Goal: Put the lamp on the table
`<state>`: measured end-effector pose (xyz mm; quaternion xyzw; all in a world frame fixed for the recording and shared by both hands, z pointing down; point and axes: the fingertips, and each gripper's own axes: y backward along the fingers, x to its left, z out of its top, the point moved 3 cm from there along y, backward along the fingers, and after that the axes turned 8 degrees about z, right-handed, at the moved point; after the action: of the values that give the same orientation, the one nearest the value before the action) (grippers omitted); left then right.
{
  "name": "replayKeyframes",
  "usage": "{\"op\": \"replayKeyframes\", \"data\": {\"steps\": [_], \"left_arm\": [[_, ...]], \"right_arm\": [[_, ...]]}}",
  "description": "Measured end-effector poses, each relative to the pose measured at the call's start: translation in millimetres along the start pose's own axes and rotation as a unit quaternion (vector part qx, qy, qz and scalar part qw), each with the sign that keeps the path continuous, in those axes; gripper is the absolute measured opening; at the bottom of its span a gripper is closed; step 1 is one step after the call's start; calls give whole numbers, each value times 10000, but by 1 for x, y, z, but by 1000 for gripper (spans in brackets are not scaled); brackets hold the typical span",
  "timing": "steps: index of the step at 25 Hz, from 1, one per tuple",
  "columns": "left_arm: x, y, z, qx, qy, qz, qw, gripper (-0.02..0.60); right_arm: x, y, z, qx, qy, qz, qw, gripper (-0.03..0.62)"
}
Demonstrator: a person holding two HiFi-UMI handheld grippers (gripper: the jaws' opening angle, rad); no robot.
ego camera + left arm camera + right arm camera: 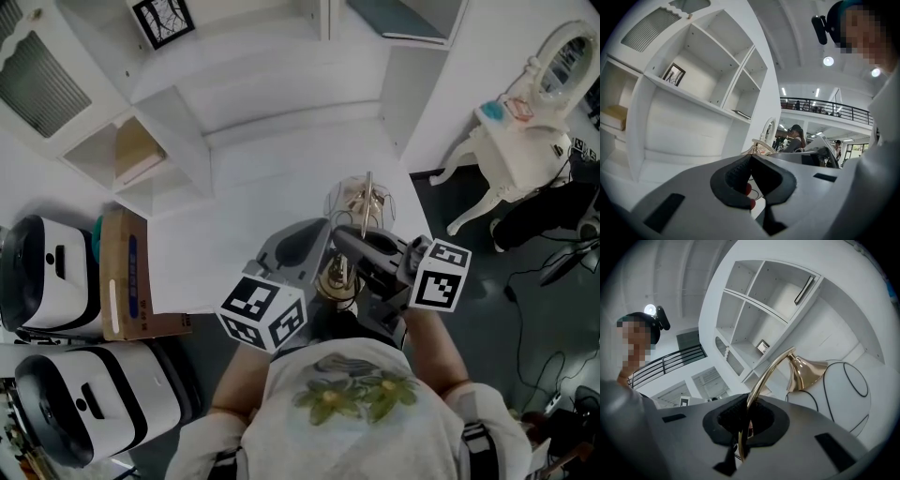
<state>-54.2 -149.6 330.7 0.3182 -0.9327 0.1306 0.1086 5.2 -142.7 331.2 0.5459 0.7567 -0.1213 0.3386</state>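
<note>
I hold a gold lamp [364,208] with a wire globe shade close to the person's chest, over the near edge of the white table [244,216]. My right gripper [749,416] is shut on the lamp's curved gold arm [764,376], which leads up to the gold socket [806,373] and the wire shade [846,390]. The left gripper [749,161] has its jaws closed together, with a gold part of the lamp [761,148] right at their tips. In the head view both the left gripper [323,253] and the right gripper [349,242] meet at the lamp's stem above its base [337,278].
A white shelf unit [141,141] with a framed picture [161,21] stands behind the table. A cardboard box [122,272] and two white machines [47,272] sit at the left. A white ornate dressing table [511,150] stands at the right, with cables on the dark floor [544,281].
</note>
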Motion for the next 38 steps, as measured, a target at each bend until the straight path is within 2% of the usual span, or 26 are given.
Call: {"op": "replayKeyframes", "data": {"steps": [18,23,38], "left_arm": [[21,-52,20,61,-4,378,9993,28],[29,-64,20,72,157,428,9989,28],[44,-94,12,272,217,645,9973,28]], "right_arm": [[-46,-11,41,160,-103,203,9996,31],[-58,-15,48,319,-66,237,9992,31],[-93,-16,54,468,-176,248,9984,31]]}}
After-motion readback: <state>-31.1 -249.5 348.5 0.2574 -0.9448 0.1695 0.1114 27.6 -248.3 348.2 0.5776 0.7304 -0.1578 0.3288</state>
